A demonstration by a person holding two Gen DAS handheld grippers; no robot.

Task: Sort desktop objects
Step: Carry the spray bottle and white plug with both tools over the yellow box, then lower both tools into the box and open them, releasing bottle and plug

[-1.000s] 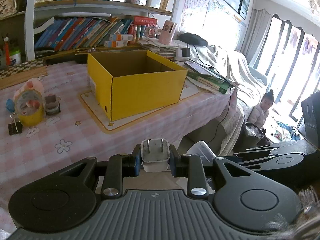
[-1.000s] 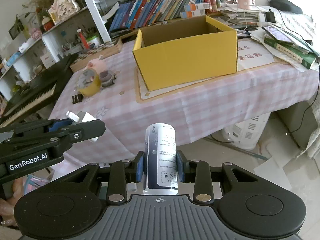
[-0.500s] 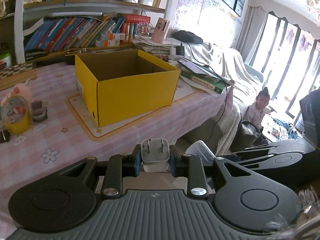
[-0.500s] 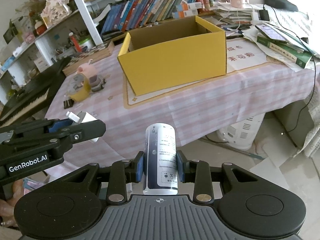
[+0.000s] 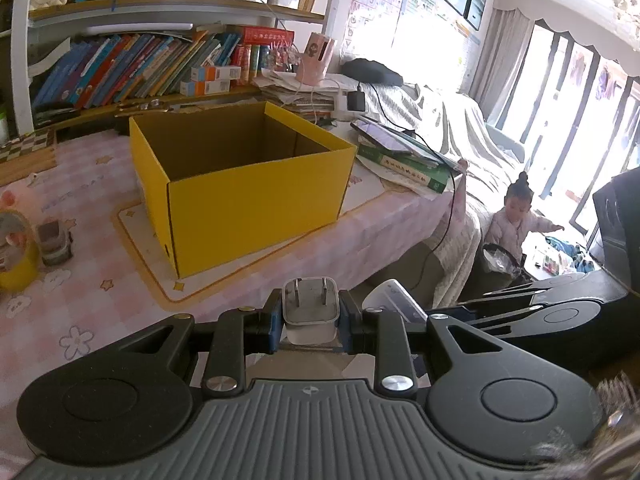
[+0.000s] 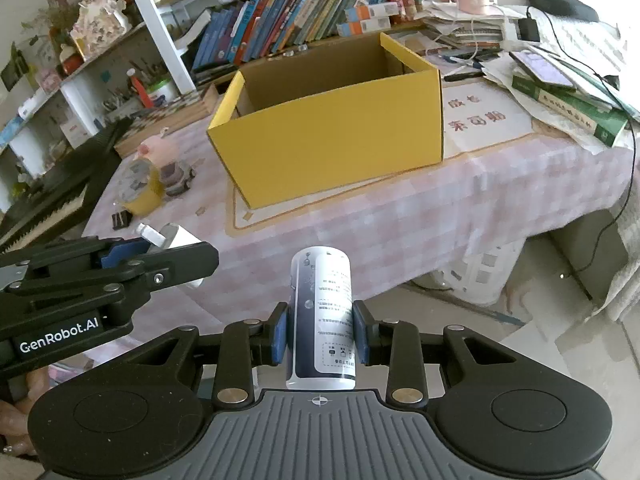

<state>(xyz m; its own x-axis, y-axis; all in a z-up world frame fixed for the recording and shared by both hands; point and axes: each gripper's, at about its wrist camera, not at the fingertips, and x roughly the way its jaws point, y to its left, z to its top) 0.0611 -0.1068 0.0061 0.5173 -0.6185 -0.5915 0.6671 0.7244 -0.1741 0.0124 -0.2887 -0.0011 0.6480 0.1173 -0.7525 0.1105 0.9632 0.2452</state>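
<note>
Charger [image 5: 310, 312] in left gripper [image 5: 309, 318]; bottle [image 6: 323, 316] in right gripper [image 6: 321, 334].

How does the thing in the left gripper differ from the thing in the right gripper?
The charger plug is a small white block with two metal prongs; the bottle is a taller cylinder, dark blue with a white printed label. The plug barely passes its pads; the bottle sticks out well beyond them. Both are clamped and not yet over the yellow box.

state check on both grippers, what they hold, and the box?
left gripper: shut on the white plug adapter.
white plug adapter: held, prongs pointing up.
right gripper: shut on the white and navy bottle.
white and navy bottle: held, off the table.
yellow box: open-topped, standing on the table.
</note>
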